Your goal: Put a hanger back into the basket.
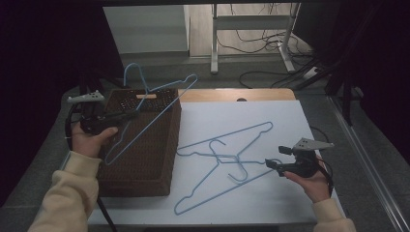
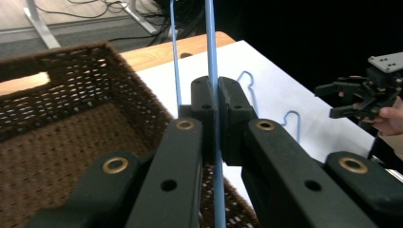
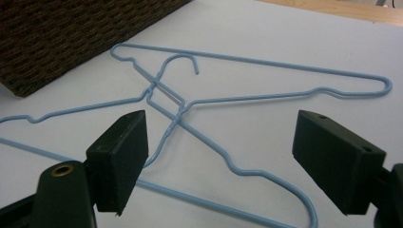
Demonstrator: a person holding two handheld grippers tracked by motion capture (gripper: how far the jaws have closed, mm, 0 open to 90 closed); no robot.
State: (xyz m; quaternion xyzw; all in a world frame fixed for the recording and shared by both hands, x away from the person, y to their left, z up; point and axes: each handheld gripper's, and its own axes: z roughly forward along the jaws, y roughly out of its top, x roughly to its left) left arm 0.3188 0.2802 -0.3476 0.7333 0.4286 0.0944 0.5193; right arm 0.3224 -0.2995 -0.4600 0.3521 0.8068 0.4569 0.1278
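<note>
1. The work in hand looks like moving blue wire hangers from the white surface [image 1: 270,121] into the brown wicker basket [image 1: 145,159]. The basket serves as the landmark below.

2. One hanger, the held hanger [image 1: 145,116], is up in the air over the basket's open top, tilted, with its hook at the far end beyond the basket's far rim and its lower end toward the basket's near-left part. It is not yet resting inside, as far as the high view shows.

3. The left gripper [image 1: 126,115] hangs over the basket's left side. Its fingers [image 2: 204,102] are pressed together on one wire of that hanger; in the left gripper view the blue wire runs straight up through the seam between them, with the basket's woven floor below.

4. I see no hanger lying in the part of the basket's floor that shows, so by my reading none has been delivered so far.

5. Two more lie crossed on the surface just right of the basket: the far hanger [image 1: 227,137] and the near hanger [image 1: 212,191], hooks overlapping near the middle.

6. The right gripper [image 1: 270,164] sits to the right of the basket, beyond the crossed pair, close to their right ends. Its fingers [image 3: 121,154] are spread wide and hold nothing; the hangers lie on the surface beyond them.

7. Judged so: the first hanger is about to go in; two are left.
</note>
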